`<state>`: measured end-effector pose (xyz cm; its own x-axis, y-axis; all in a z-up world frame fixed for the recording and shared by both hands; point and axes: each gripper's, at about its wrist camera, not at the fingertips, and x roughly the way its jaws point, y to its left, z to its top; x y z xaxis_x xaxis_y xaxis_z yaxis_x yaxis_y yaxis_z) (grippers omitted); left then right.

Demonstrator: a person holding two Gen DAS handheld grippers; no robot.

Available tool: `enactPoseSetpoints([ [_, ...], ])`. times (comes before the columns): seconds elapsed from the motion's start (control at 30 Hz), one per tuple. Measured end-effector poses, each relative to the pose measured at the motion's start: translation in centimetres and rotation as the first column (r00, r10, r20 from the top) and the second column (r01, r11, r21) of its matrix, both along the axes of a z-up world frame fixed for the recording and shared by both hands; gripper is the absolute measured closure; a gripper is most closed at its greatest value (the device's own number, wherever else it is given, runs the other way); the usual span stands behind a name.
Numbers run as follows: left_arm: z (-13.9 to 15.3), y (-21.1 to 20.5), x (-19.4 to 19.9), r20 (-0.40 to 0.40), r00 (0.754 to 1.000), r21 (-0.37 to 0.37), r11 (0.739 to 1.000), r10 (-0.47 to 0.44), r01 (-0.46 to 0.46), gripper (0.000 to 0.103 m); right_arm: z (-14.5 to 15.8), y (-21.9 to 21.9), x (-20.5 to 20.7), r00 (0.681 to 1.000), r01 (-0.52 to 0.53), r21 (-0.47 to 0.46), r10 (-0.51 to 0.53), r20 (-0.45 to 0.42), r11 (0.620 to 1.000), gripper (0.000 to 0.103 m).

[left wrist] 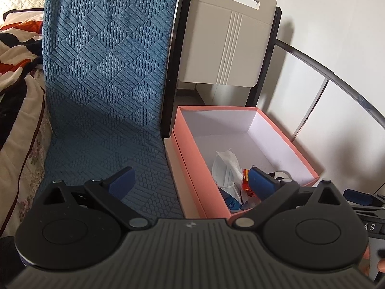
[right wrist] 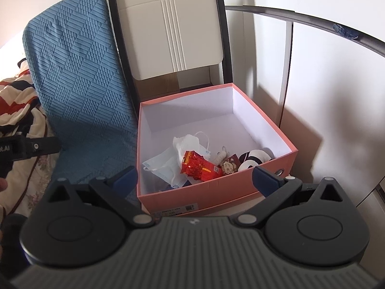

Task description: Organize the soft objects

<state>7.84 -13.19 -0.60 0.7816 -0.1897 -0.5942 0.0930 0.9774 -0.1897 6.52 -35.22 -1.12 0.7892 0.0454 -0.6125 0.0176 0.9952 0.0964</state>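
Note:
A pink box (right wrist: pixel 216 200) with a white inside stands open beside a blue textured cushion (right wrist: pixel 79 91). In it lie a pale blue face mask (right wrist: pixel 163 166), a crumpled white tissue (right wrist: pixel 186 142), a red snack packet (right wrist: pixel 199 166), a small brown packet (right wrist: pixel 228 167) and a black-and-white item (right wrist: pixel 255 157). My right gripper (right wrist: pixel 195 178) hovers open over the box's near wall, with nothing between its blue pads. My left gripper (left wrist: pixel 192 183) is open too, straddling the pink box's (left wrist: pixel 207 202) left wall, one finger over the cushion (left wrist: pixel 105 72), the other over the mask (left wrist: pixel 223 168).
A beige folding chair back (right wrist: pixel 173 33) leans behind the box. Patterned bedding (left wrist: pixel 16 55) lies left of the cushion. A white panelled wall with a dark rail (right wrist: pixel 312 19) runs along the right. Part of the other gripper (right wrist: pixel 26 148) shows at the left edge.

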Motion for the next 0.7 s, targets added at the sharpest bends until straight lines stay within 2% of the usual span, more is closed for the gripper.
enactPoseSetpoints([
  [0.27,-0.12,0.06,0.03,-0.015,1.0,0.019,1.0,0.001,-0.001,0.001,0.05,0.19,0.11,1.0,-0.003,-0.005,0.003,0.009,1.0,0.0],
  [0.7,0.2,-0.38,-0.22,0.006,1.0,0.04,0.999,-0.008,0.007,0.0,0.17,0.59,0.02,1.0,-0.018,-0.035,0.019,0.018,0.999,0.0],
])
